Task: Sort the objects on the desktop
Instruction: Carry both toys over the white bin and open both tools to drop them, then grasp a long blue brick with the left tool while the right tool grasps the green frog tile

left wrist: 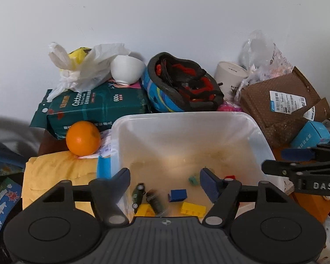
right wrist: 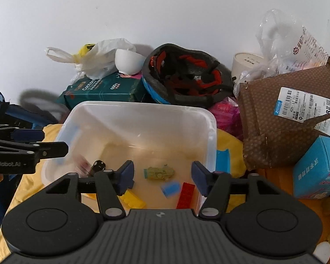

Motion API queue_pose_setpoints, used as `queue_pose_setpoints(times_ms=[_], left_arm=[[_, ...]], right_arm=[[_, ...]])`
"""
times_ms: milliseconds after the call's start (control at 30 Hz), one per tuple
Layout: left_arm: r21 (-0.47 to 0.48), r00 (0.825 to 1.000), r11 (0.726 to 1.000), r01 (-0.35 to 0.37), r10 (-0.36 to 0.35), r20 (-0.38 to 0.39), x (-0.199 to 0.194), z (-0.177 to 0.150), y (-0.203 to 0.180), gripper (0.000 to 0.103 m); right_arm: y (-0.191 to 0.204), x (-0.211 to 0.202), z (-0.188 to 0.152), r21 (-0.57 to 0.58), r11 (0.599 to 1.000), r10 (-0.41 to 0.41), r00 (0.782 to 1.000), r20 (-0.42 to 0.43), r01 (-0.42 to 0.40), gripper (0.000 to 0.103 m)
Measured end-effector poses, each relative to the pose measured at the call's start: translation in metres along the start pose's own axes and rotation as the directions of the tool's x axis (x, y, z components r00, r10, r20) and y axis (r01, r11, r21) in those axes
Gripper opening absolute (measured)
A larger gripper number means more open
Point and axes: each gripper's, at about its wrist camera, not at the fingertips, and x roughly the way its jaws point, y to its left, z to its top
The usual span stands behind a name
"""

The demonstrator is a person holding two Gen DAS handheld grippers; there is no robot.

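A clear plastic bin [left wrist: 187, 117] stands in front of both grippers. On its floor lie a green toy car [left wrist: 138, 194], a blue brick [left wrist: 177, 195], a yellow brick [left wrist: 192, 209] and a teal piece [left wrist: 193, 179]. My left gripper [left wrist: 165, 176] hangs over the bin's near side, open, with nothing between its pads. In the right wrist view the bin [right wrist: 143, 107] holds a green toy [right wrist: 159, 172], a light blue piece [right wrist: 170, 188], a red brick [right wrist: 186, 195] and a yellow brick [right wrist: 132, 199]. My right gripper [right wrist: 162, 173] is open above them, holding nothing.
Behind the bin lie a bicycle helmet [left wrist: 182, 83], a green tissue pack [left wrist: 99, 107] with a white bowl [left wrist: 126, 69] and a plastic bag on it, and an orange [left wrist: 83, 138]. A brown mailer [right wrist: 281, 121] and a blue box [right wrist: 316, 169] crowd the right. Yellow cloth [left wrist: 55, 176] lies underneath.
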Motion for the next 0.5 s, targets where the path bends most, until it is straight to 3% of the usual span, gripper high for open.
queue_pose_setpoints(times_ms=[133, 267, 500], left_arm=[[0.005, 0.995, 0.999, 0.05, -0.051, 0.082, -0.023, -0.029, 0.003, 0.073], [0.053, 0.991, 0.998, 0.029, -0.036, 0.131, -0.047, -0.089, 0.001, 0.073], [0.061, 0.996, 0.998, 0.015, -0.02, 0.082, -0.055, -0.208, 0.004, 0.073]], right_arm=[[-0.001, -0.012, -0.012, -0.002, 1.0, 0.028, 0.999, 0.037, -0.028, 0.061], [0.008, -0.038, -0.046, -0.033, 0.995, 0.1, 0.99, 0.098, -0.097, 0.061], [0.039, -0.057, -0.179, -0.148, 0.978, 0.153, 0.987, 0.04, -0.146, 0.059]])
